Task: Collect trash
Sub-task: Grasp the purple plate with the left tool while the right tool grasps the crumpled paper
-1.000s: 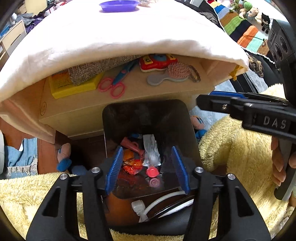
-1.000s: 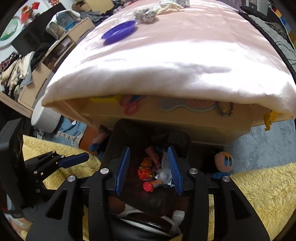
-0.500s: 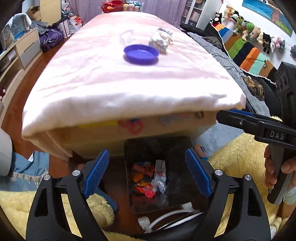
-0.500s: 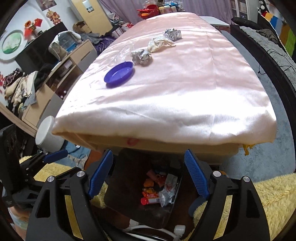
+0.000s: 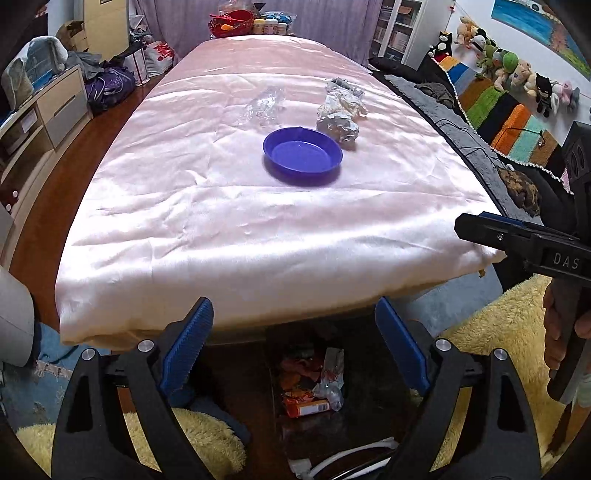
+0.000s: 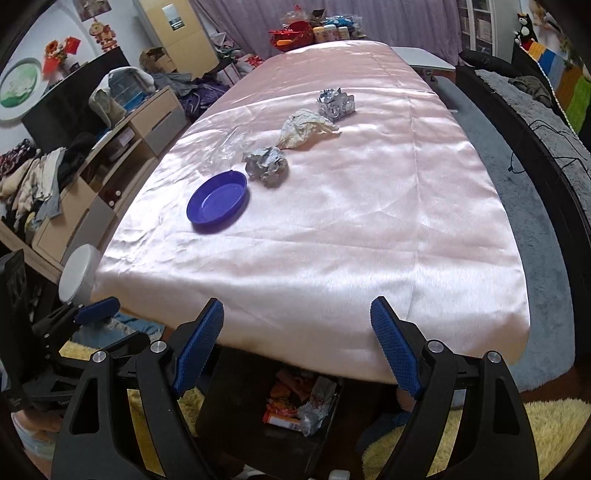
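Note:
A black trash bin (image 5: pixel 373 402) (image 6: pixel 236 410) stands on the floor under the near edge of the pink-covered table (image 5: pixel 229 206) (image 6: pixel 369 229), with wrappers inside. On the table lie a crumpled foil ball (image 5: pixel 338 127) (image 6: pixel 266 165), a crumpled paper wad (image 6: pixel 304 129), a second foil ball (image 6: pixel 335 104), clear plastic wrap (image 5: pixel 263 107) (image 6: pixel 225 146) and a purple dish (image 5: pixel 303 153) (image 6: pixel 218 202). My left gripper (image 5: pixel 294 354) is open and empty above the bin. My right gripper (image 6: pixel 297 350) is open and empty above the bin and shows at the right in the left wrist view (image 5: pixel 524 243).
Yellow fluffy rug (image 5: pixel 491 343) lies around the bin. Wooden drawers with clothes (image 6: pixel 110 155) stand left of the table. A dark sofa with a striped blanket and plush toys (image 5: pixel 509 110) runs along the right. Bottles and a red basket (image 5: pixel 236 22) stand at the far end.
Both grippers have opened wide and risen from down inside the bin, tilting up, so the tabletop and its trash have come into view.

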Motion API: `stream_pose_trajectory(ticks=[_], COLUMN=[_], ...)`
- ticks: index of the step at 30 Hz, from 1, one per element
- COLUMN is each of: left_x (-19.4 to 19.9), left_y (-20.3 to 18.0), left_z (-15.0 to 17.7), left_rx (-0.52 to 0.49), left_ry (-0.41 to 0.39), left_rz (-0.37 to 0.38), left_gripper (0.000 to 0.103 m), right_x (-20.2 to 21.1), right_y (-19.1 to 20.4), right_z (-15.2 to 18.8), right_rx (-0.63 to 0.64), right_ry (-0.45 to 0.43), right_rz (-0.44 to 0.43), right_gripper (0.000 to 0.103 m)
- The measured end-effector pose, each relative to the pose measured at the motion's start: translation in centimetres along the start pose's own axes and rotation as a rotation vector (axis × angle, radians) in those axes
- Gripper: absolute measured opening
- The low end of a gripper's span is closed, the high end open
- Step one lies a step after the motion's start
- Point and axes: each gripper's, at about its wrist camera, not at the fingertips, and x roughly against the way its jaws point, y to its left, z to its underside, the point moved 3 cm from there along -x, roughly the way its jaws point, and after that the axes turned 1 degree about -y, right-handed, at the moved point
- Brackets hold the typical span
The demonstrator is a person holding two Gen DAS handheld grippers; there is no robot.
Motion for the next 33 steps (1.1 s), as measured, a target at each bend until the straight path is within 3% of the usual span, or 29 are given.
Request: stream_pose_trajectory(ticks=[14, 27, 29, 33], left_x=[-4.5, -9.0, -9.5, -9.7], left_y=[0.5, -1.0, -1.1, -0.2], left_z=[-5.9, -10.3, -10.9, -12.0], left_rx=[0.033, -0.021, -0.032, -0.034], left_ry=[0.015, 0.007, 0.002, -0.018], left_rz=[-0.027, -0.021, -0.025, -0.048], left_gripper=[0.089, 0.089, 0.088, 0.074], right_x=[-3.7, -6.6, -7.0, -7.7], right_y=[-2.1, -2.7, -2.9, -2.6], right_z=[-6.0, -11.1, -11.4, -12.1], right_rx=[-0.038, -0.039, -0.045, -0.042], right_ry=[0.011, 0.006, 0.009, 0.016], right_rz=[0.007, 0.010, 0.005, -0.016], right_gripper=[0.083, 0.082, 0.082, 0.082])
